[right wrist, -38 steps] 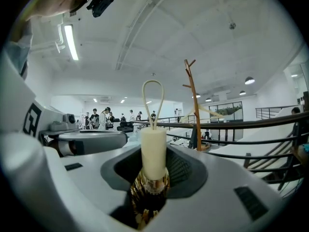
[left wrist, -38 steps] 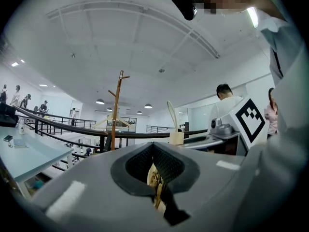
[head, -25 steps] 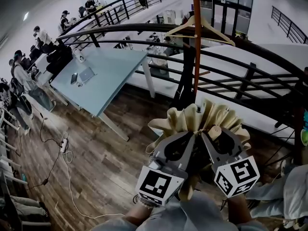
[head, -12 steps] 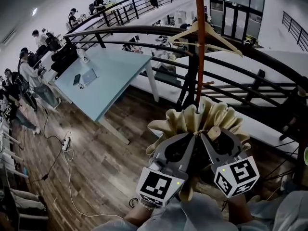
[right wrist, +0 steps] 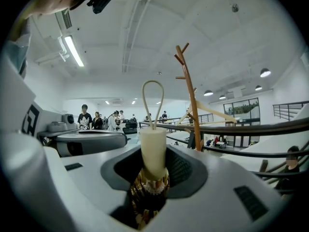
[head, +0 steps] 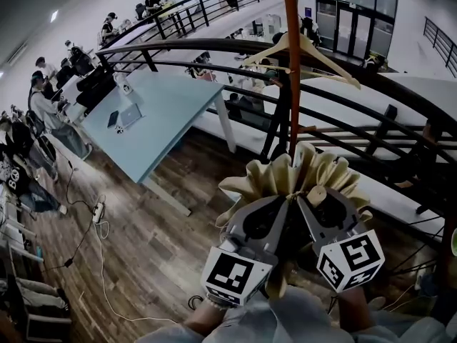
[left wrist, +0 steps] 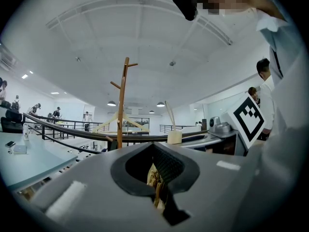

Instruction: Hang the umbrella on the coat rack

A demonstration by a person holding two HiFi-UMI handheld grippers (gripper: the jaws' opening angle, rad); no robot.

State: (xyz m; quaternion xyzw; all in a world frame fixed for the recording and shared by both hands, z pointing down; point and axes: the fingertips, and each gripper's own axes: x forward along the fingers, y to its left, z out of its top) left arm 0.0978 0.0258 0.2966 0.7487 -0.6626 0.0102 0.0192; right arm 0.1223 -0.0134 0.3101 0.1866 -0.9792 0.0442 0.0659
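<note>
A cream folded umbrella [head: 296, 176] is carried level between both grippers, its ruffled canopy pointing at the coat rack [head: 292, 63], a thin wooden pole with pegs just beyond a railing. My left gripper [head: 284, 203] is shut on the umbrella's ribs and fabric [left wrist: 153, 177]. My right gripper [head: 303, 201] is shut on the umbrella just below its cream handle [right wrist: 153, 151], whose strap loop [right wrist: 152, 100] stands up. The rack [right wrist: 191, 100] rises ahead and slightly right in the right gripper view; in the left gripper view the rack [left wrist: 120, 105] stands ahead, left of centre.
A wooden hanger [head: 303, 48] hangs on the rack. A dark curved railing [head: 214, 45] runs between me and the rack. A pale blue table [head: 153, 113] with a laptop stands left. Cables [head: 93, 213] lie on the wood floor. People sit at far left.
Both grippers have carried the umbrella toward the coat rack; the rack, railing and table have shifted in the head view. The grip on the umbrella is unchanged.
</note>
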